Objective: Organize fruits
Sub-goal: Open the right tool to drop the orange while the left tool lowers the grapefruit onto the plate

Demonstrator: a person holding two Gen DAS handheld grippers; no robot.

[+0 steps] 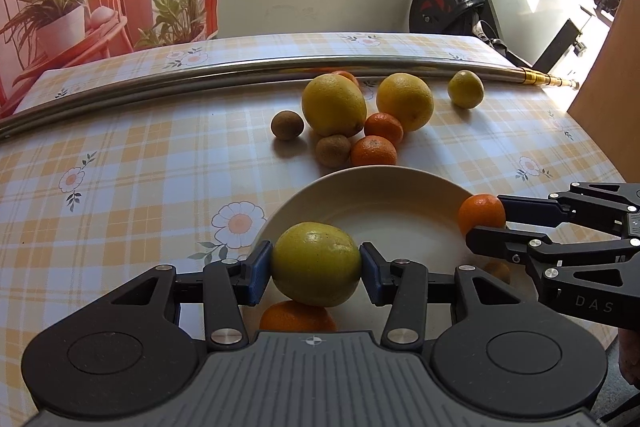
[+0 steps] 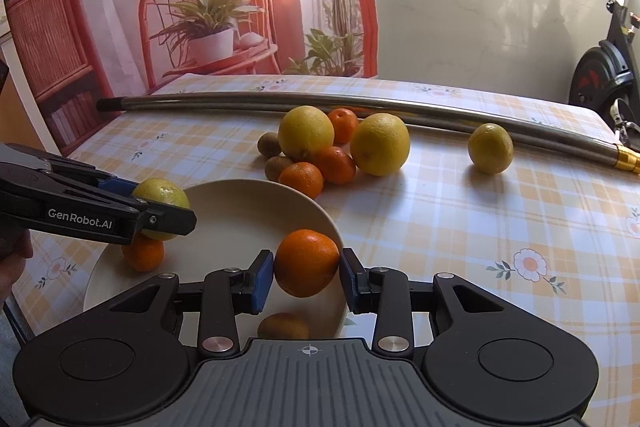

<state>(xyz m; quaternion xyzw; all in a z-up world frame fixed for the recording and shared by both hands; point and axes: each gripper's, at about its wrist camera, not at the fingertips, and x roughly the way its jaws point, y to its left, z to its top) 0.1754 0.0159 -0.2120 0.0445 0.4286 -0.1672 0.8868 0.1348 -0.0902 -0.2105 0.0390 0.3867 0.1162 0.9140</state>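
Holding a green-yellow lemon over the near-left rim of the cream plate, our left gripper has both blue pads pressed against its sides, above a mandarin lying on the plate. Further right, our right gripper is clamped on a second mandarin over the plate's right edge, a kiwi beneath it. Beyond the plate, loose fruit clusters on the checked tablecloth.

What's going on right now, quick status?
Left gripper shut on a lemon; right gripper shut on a mandarin. Both over the plate. Nothing in the way.
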